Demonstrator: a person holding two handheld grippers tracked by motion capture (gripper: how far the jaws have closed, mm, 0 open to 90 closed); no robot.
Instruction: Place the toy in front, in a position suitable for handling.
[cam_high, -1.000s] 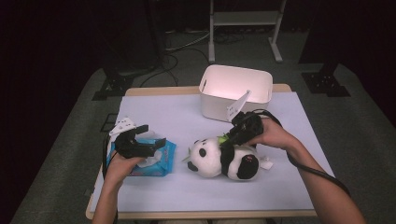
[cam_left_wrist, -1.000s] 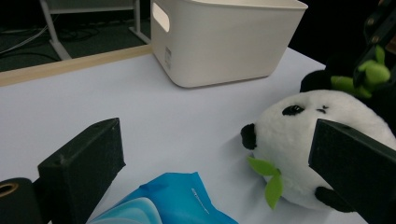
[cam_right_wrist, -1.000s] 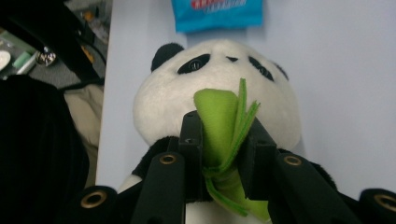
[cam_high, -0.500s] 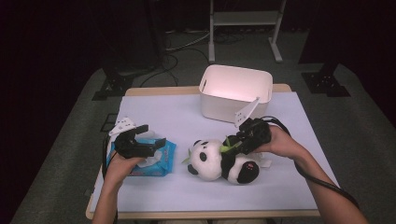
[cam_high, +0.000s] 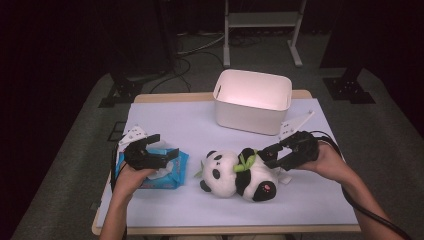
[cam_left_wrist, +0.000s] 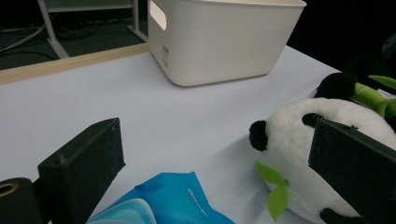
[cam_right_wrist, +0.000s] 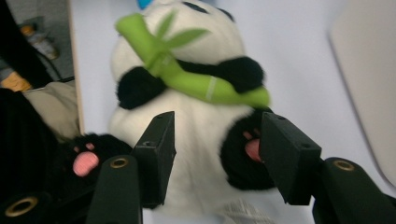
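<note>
1. The panda toy (cam_high: 239, 173) lies on its side near the middle of the table (cam_high: 165, 125), head toward the person's left, with a green bamboo stick (cam_right_wrist: 187, 74) held in its arms. I think it lies there so that it can be taken from the side.
2. The right hand-held gripper (cam_high: 274, 152) is at the toy's back end. Its jaws have just been opening; in the right gripper view they stand apart with the belly and feet seen between them, and the pads do not press on the plush, so it is released.
3. The left hand-held gripper (cam_high: 159, 150) hovers over the blue wipes pack (cam_high: 172, 172), jaws wide apart and holding nothing; it seems to wait for its turn.
4. The white bin (cam_high: 252, 100) stands open behind the toy, near it but apart. It is probably the place where the things should go.
</note>
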